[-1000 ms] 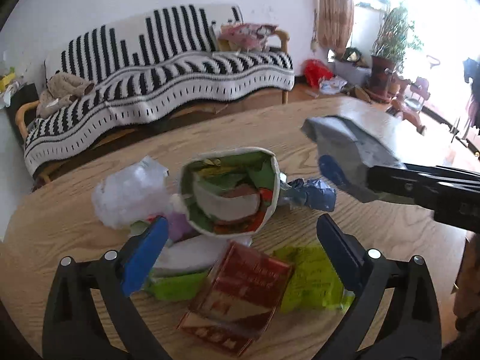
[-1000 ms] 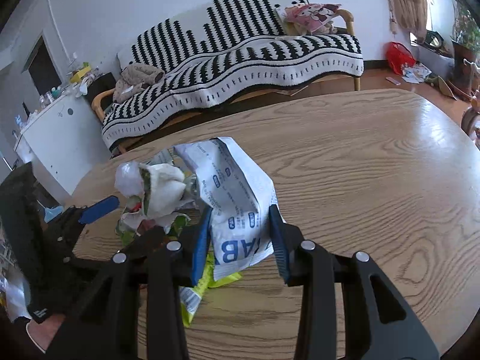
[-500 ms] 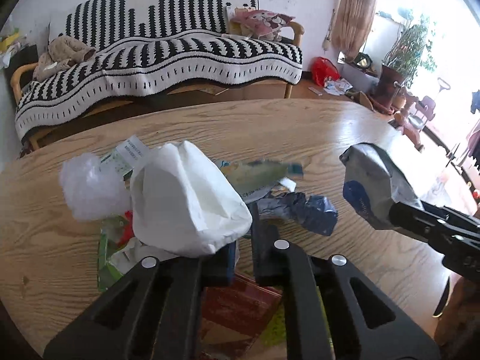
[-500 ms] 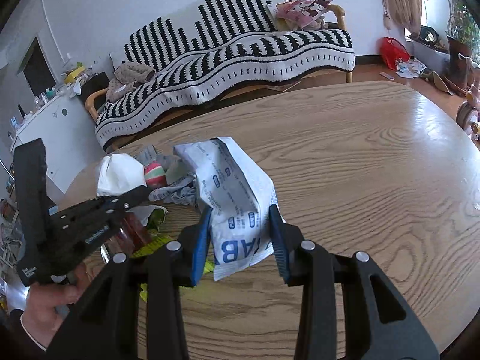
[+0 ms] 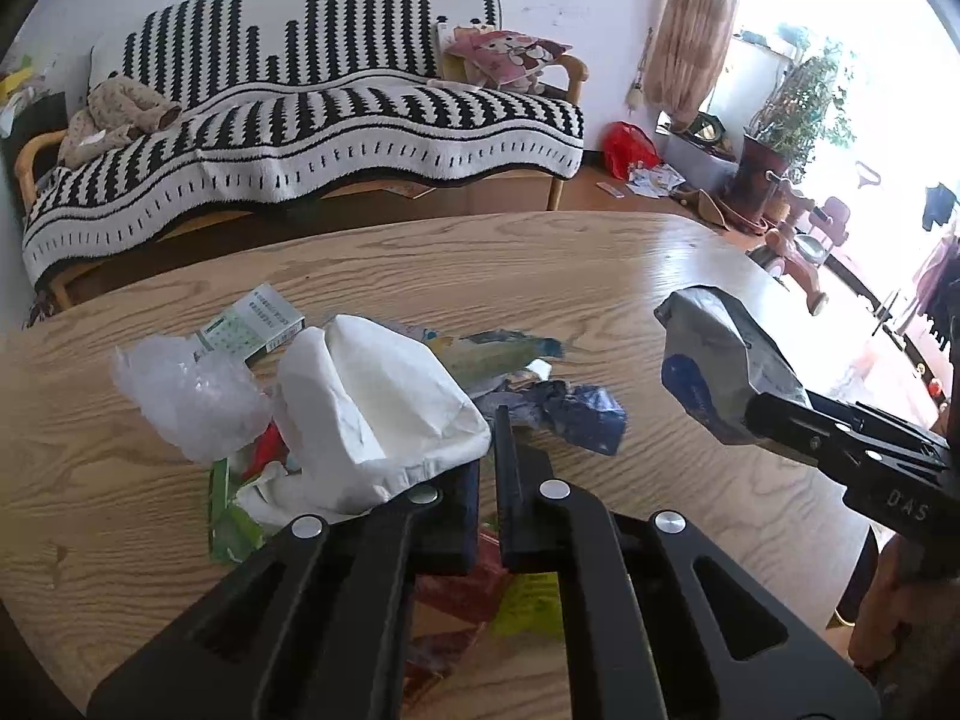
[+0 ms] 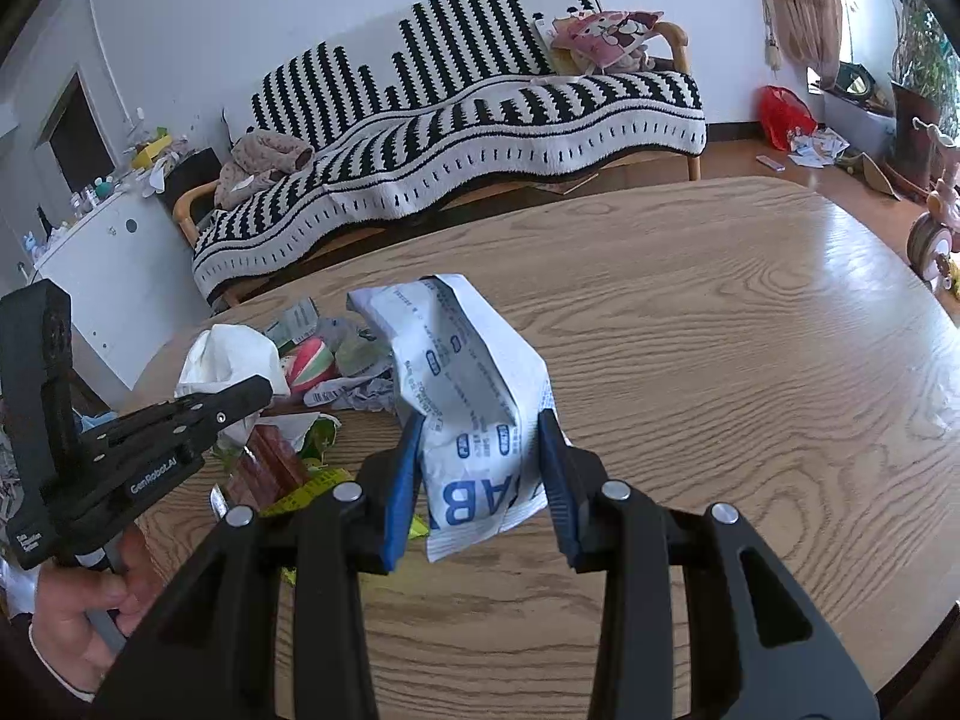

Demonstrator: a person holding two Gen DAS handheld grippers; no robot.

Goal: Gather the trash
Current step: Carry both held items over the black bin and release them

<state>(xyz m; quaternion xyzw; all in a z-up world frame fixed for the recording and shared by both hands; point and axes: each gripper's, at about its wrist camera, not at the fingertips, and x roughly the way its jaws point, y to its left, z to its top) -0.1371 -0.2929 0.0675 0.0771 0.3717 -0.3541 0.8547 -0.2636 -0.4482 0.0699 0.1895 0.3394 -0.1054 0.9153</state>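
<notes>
Right gripper [image 6: 480, 474] pinches white pouch [image 6: 462, 384], long axis pointing away; left gripper [image 5: 487, 480] clamps white bag [image 5: 372, 414].

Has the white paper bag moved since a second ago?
Yes. The left claw shut on the white paper bag and lifted it off the table.

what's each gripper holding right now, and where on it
Left gripper pinches the white bag at its hemmed rim. Right gripper clamps the printed packet near its lower end.
</notes>
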